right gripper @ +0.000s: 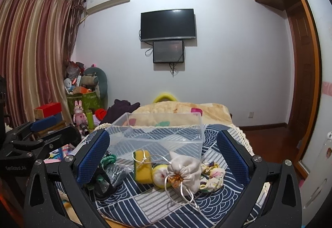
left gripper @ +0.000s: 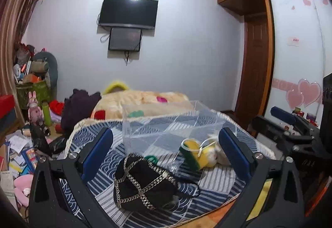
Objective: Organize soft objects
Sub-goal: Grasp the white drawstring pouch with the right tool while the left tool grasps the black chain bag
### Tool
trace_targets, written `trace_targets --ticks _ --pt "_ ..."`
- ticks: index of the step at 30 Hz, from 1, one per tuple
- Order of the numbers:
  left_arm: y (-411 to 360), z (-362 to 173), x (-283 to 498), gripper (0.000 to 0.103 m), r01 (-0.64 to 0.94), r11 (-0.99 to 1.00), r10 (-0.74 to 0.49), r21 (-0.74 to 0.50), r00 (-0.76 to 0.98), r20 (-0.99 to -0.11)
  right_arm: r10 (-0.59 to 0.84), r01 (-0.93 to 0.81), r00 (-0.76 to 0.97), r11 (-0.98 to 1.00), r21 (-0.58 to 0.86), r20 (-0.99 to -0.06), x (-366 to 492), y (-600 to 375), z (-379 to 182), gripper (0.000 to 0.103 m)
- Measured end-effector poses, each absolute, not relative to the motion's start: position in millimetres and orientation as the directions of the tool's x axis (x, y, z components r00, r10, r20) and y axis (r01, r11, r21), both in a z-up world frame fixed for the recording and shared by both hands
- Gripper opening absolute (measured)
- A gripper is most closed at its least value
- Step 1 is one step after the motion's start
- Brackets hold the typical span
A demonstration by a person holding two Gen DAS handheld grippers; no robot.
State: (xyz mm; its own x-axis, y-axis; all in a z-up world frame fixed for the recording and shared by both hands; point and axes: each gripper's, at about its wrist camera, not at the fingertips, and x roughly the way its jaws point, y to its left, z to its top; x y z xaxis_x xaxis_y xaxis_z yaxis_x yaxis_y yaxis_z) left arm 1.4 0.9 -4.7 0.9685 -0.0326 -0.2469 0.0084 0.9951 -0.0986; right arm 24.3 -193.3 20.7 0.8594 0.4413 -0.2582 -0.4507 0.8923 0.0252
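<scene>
On the blue-and-white patterned bed cover stands a clear plastic box, nothing visible inside. In front of it lie a cream drawstring pouch, a yellow-green sponge, a yellow plush ball, a floral scrunchie and a green scrunchie. My right gripper is open above this pile, holding nothing. In the left wrist view a black cap with chain trim lies nearest, with the sponge and the box beyond. My left gripper is open over the cap, touching nothing.
A beige blanket and dark clothes lie at the far end of the bed. Left of the bed are cluttered boxes, a pink rabbit toy and papers on the floor. A wooden wardrobe stands on the right.
</scene>
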Motion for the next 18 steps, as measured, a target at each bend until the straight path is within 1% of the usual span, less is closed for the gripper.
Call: trace_targets --ticks 2,4,5,6,7,8,15,18 --pt "7 -13 8 0.103 -0.005 0.993 -0.028 -0.115 0.958 -0.284 0.445 -0.455 0.850 0.890 0.032 -0.281 30 -194 16 0.090" --pt "12 -21 13 0.102 -0.009 0.991 -0.032 -0.133 0.952 -0.304 0.443 -0.456 0.839 0.889 0.036 -0.316 37 -193 9 0.084" --pt "14 -26 15 0.097 -0.009 0.990 -0.035 -0.139 0.948 -0.317 0.443 -0.458 0.833 0.888 0.037 -0.333 40 -193 5 0.078" --pt "16 -30 18 0.094 -0.013 0.990 -0.034 -0.139 0.944 -0.330 0.441 -0.458 0.827 0.888 0.037 -0.349 43 -192 2 0.076" --pt "17 -34 21 0.088 -0.017 0.990 -0.032 -0.138 0.937 -0.349 0.437 -0.457 0.820 0.889 0.036 -0.369 47 -191 -4 0.071" --pt "19 -39 25 0.086 -0.024 0.991 -0.027 -0.134 0.929 -0.370 0.436 -0.457 0.818 0.889 0.036 -0.377 48 -190 -6 0.069" --pt "32 -67 38 0.086 -0.060 0.986 -0.016 -0.153 0.893 -0.450 0.400 -0.418 0.795 0.906 0.067 -0.456 65 -198 -20 0.062" --pt "38 -74 40 0.084 -0.052 0.980 -0.044 -0.190 0.882 -0.469 0.391 -0.406 0.781 0.910 0.080 -0.487 70 -199 -26 0.055"
